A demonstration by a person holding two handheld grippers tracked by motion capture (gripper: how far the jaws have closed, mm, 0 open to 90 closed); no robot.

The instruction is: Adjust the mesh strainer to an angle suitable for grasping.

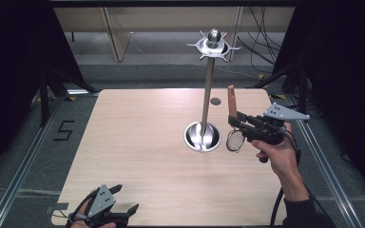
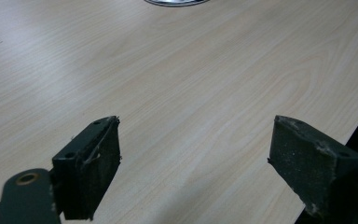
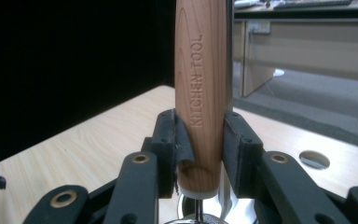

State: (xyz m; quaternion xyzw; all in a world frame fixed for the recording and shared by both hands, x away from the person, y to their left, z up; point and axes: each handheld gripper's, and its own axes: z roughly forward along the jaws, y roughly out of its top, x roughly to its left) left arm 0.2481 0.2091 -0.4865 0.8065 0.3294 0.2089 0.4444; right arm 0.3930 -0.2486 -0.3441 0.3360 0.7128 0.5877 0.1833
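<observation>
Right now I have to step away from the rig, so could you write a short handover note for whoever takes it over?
Right gripper: shut on the wooden handle of a kitchen tool, handle up, wire loop end hanging below, just right of the stand's base.
Left gripper: open, holds nothing, at the table's near left edge.
Done: tool picked up.
Left: probably hang it on the stand's top hooks, none of which carries anything yet.

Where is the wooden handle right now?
The wooden handle stands upright, clamped in the right gripper, on the table's right side in the high view, just right of the metal stand.
</observation>
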